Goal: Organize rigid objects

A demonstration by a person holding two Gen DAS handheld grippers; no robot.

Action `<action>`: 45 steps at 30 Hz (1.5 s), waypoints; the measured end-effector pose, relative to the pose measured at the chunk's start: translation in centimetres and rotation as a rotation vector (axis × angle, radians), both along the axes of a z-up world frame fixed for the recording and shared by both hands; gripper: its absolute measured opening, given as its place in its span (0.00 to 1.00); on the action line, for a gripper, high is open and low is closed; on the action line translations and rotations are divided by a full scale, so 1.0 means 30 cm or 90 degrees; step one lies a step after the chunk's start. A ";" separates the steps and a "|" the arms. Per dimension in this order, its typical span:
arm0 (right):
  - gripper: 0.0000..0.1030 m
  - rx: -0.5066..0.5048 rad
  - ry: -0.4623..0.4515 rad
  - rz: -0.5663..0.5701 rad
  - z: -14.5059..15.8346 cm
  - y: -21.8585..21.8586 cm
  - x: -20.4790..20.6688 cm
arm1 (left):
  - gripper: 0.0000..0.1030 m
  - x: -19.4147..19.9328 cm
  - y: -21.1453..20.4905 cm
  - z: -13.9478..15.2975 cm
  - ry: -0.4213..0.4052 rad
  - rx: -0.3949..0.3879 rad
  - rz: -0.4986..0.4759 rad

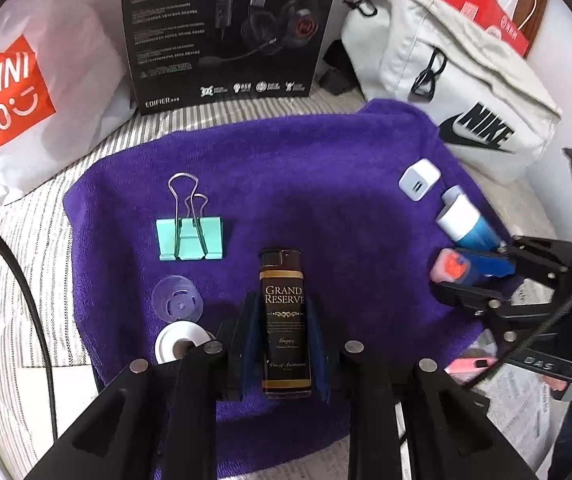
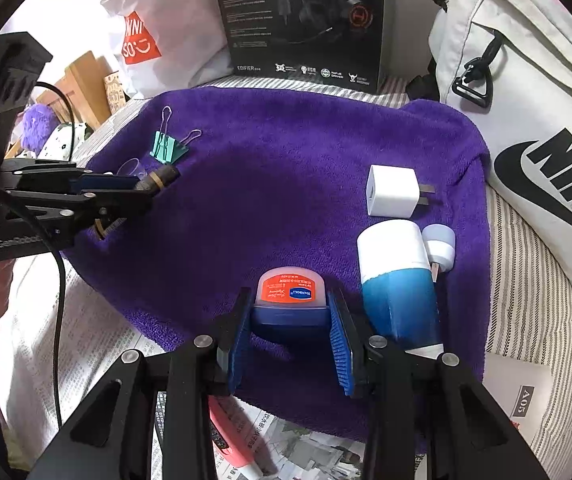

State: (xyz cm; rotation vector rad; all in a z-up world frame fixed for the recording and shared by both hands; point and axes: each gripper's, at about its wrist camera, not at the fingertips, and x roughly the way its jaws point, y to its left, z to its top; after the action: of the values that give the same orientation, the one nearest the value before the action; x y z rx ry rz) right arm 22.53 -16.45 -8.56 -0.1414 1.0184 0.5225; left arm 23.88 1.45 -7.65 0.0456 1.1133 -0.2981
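A purple towel lies spread on a striped bed. My left gripper is shut on a dark lighter labelled Grand Reserve, held low over the towel's near side. My right gripper is shut on a small blue jar with an orange label, its pads pressing the sides. On the towel lie a mint binder clip, a clear plastic cap, a white spool, a white charger, a blue-and-white tube and a small pale plug.
A black headset box stands behind the towel, with a white Miniso bag to its left and a white Nike bag to its right. Newspaper and a pink pen lie at the towel's near edge.
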 end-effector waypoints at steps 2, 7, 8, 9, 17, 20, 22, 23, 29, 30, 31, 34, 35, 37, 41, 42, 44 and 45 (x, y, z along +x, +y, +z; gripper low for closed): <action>0.35 0.002 0.001 -0.001 0.000 -0.002 -0.001 | 0.22 0.004 0.004 -0.017 0.006 0.021 0.005; 0.35 0.005 0.001 0.000 -0.002 -0.005 -0.001 | 0.22 -0.003 0.037 -0.029 0.010 0.029 0.022; 0.35 0.005 0.001 0.001 -0.002 -0.006 -0.001 | 0.22 -0.004 0.040 -0.031 0.011 0.037 0.025; 0.35 0.005 0.001 0.002 -0.002 -0.006 0.000 | 0.22 -0.006 0.045 -0.032 0.010 0.039 0.028; 0.35 0.002 -0.002 0.007 -0.003 -0.004 -0.001 | 0.23 -0.018 0.019 -0.036 0.000 0.062 0.023; 0.35 -0.001 0.003 0.012 -0.003 -0.003 0.001 | 0.23 -0.023 0.012 -0.037 -0.002 0.069 0.026; 0.37 -0.002 0.005 0.016 -0.003 -0.004 0.003 | 0.23 -0.031 0.009 -0.036 0.001 0.072 0.025; 0.37 -0.001 0.006 0.019 -0.003 -0.003 0.003 | 0.24 -0.033 0.009 -0.036 0.003 0.070 0.026; 0.37 0.013 0.033 0.000 0.006 -0.026 0.003 | 0.34 -0.061 0.005 -0.030 0.015 0.063 0.018; 0.37 0.018 0.035 -0.003 0.010 -0.033 -0.001 | 0.34 -0.065 0.005 -0.029 0.017 0.063 0.018; 0.37 0.022 0.036 -0.006 0.015 -0.039 -0.006 | 0.34 -0.069 0.005 -0.027 0.019 0.061 0.020; 0.37 0.030 0.031 -0.016 0.043 -0.063 -0.039 | 0.34 -0.092 0.010 -0.002 0.018 0.040 0.024; 0.37 0.030 0.028 -0.018 0.053 -0.070 -0.050 | 0.34 -0.100 0.008 0.009 0.015 0.037 0.024; 0.37 0.030 0.017 -0.022 0.076 -0.085 -0.079 | 0.36 -0.124 0.005 0.040 0.003 0.033 0.022; 0.39 0.029 -0.002 -0.021 0.115 -0.114 -0.160 | 0.46 -0.182 0.012 0.101 -0.029 0.034 0.026; 0.39 0.029 -0.006 -0.017 0.122 -0.117 -0.183 | 0.46 -0.198 0.019 0.114 -0.036 0.032 0.029; 0.39 0.030 -0.012 0.003 0.132 -0.115 -0.230 | 0.46 -0.224 0.035 0.135 -0.045 0.024 0.038; 0.39 0.025 -0.017 0.019 0.132 -0.107 -0.257 | 0.46 -0.237 0.042 0.140 -0.048 0.021 0.043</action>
State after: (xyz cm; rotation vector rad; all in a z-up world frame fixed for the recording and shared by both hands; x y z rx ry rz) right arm 14.84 -19.66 -4.60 -0.1286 0.9803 0.5663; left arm 16.78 2.71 -3.45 0.0483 1.0429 -0.2158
